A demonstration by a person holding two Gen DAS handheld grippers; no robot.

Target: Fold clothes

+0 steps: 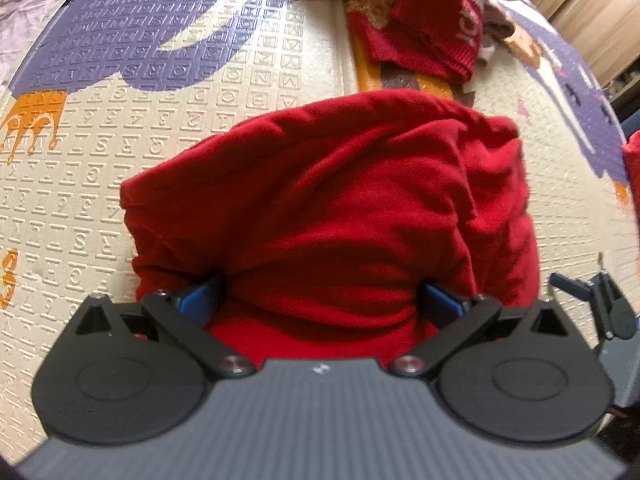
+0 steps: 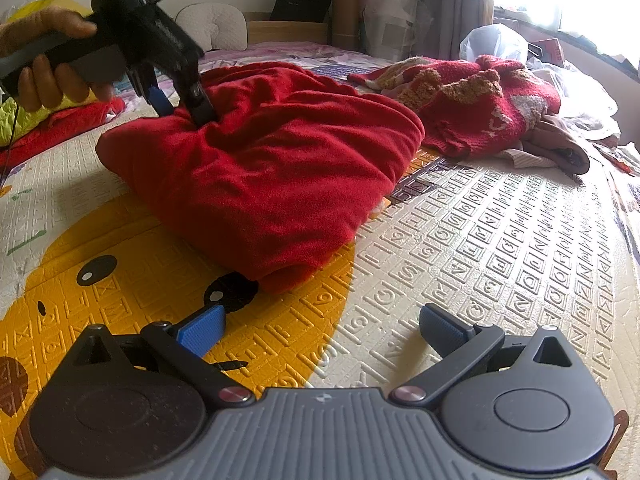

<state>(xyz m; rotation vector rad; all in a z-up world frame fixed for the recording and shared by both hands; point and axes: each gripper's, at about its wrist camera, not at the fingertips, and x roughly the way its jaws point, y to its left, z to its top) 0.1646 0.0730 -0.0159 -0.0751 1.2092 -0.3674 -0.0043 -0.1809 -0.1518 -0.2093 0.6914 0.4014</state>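
A: Red fleece garment [image 2: 272,168], bunched into a thick folded heap, lies on the embossed cream foam play mat [image 2: 500,264], partly over the mat's yellow cartoon patch.

B: And the left gripper [image 1: 320,292]?

A: Pressed down into the near edge of that garment. Its blue-padded jaws stand wide, and the cloth bulges up between them and hides their tips. In the right wrist view the same tool pokes into the heap's top, with a person's hand [image 2: 44,64] around its handle.

B: Is it pinching the fabric?

A: Not that I can see; the jaws are spread, merely sunk into it.

B: The right gripper [image 2: 320,330]?

A: Low over bare mat, just in front of the heap, not touching it. Jaws wide, nothing between them.

B: Anything else around?

A: A red knitted sweater with tan fuzzy patches [image 2: 472,100] lies crumpled farther back on the mat, apart from the fleece, with a brown cloth [image 2: 560,148] beside it.
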